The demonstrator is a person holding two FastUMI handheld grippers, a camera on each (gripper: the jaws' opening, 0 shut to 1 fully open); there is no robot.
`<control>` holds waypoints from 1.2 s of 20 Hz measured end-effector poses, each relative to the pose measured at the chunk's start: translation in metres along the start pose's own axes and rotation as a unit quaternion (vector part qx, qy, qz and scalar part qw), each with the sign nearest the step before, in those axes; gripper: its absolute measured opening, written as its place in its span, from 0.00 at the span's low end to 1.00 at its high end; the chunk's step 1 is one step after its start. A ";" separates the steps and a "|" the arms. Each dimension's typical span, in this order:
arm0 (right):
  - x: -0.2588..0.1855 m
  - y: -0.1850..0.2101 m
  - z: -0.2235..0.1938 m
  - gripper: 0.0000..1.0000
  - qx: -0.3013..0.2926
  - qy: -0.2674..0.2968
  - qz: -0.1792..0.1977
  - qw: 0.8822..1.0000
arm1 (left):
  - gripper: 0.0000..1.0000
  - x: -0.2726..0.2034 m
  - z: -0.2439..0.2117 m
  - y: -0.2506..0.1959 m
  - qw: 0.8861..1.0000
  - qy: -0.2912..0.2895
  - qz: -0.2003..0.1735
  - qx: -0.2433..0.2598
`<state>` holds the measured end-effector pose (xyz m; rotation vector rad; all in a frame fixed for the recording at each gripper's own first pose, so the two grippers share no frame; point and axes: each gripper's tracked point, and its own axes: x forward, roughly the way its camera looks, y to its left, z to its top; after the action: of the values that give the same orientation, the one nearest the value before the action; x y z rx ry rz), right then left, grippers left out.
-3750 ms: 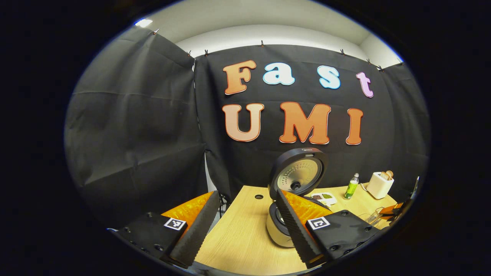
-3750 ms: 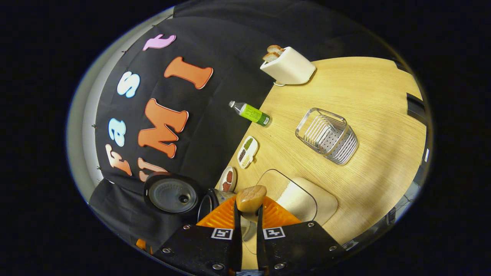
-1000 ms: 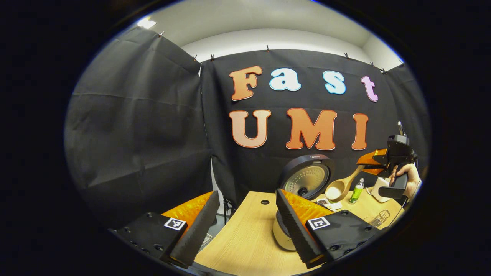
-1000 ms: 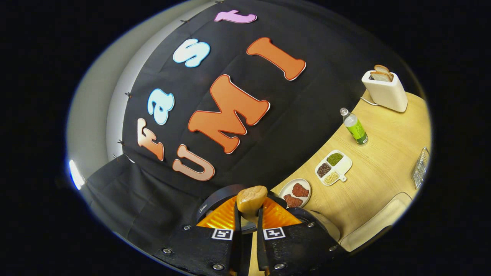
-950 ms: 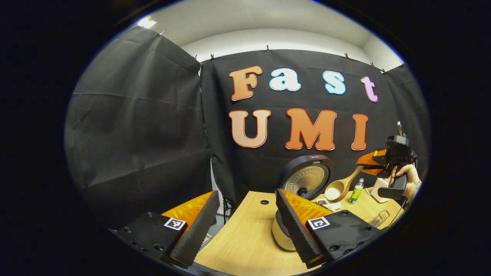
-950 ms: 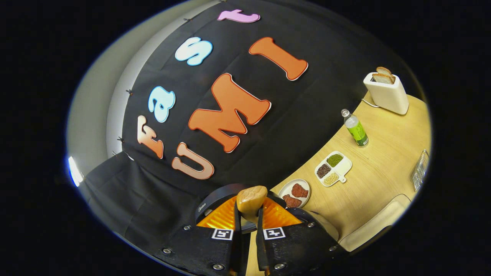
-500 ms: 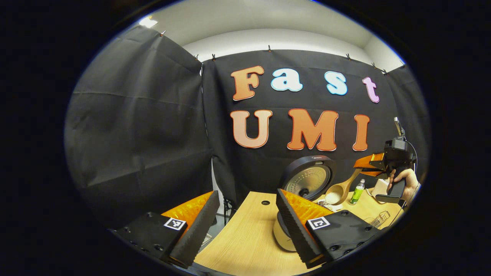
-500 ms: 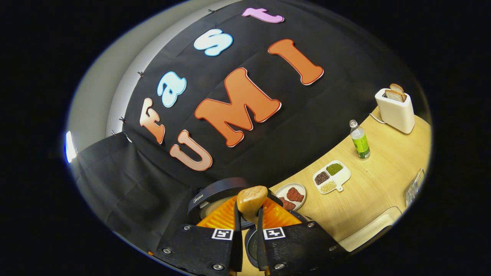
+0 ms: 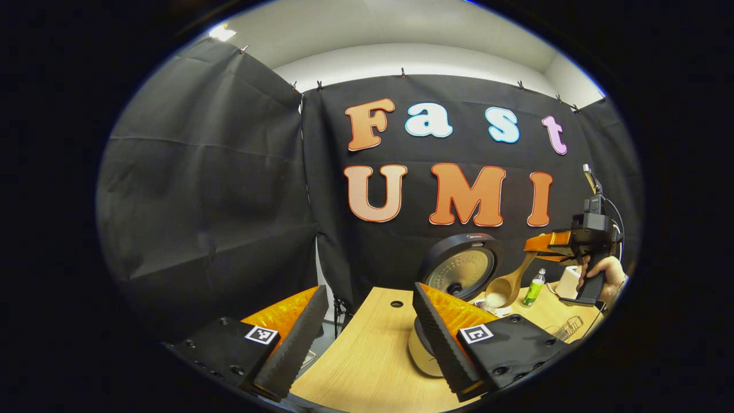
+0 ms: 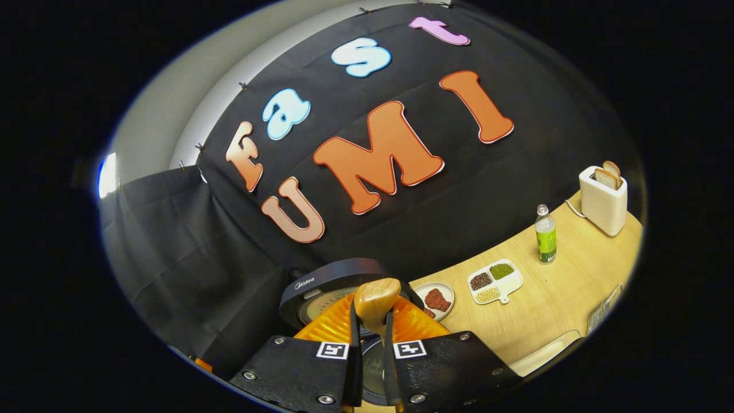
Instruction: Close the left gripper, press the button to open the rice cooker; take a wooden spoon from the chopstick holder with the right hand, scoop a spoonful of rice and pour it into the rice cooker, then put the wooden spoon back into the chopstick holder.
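Tilting over the rice cooker: wooden spoon in right gripper jaws; left gripper jaws apart.

Right gripper has lifted off the table and swung left toward the open rice cooker. Wooden spoon now tips steeply down, bowl just above the cooker's right edge. Rice in the bowl sits lower than a second ago.

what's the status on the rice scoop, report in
Left gripper open, idle. Right gripper shut on wooden spoon, bowl with rice low beside the open lid of the rice cooker. Nothing seen in the way.
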<state>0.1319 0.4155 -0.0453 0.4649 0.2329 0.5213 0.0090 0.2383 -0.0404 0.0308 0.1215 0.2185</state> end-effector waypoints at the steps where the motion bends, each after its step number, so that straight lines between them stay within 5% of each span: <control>1: 0.000 0.003 0.000 0.14 -0.012 -0.002 0.002 1.000 | 0.97 0.001 0.000 0.000 1.000 0.000 0.000 0.000; 13: -0.001 0.034 -0.008 0.14 -0.139 -0.011 0.026 0.990 | 0.97 0.002 -0.002 0.000 1.000 0.000 -0.002 0.001; 24: -0.001 0.055 -0.027 0.14 -0.295 -0.019 0.056 0.954 | 0.97 0.004 -0.003 -0.002 1.000 0.003 -0.001 0.003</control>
<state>0.0987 0.4665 -0.0424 -0.0964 0.0062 0.6619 0.0133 0.2379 -0.0436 0.0360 0.1275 0.2153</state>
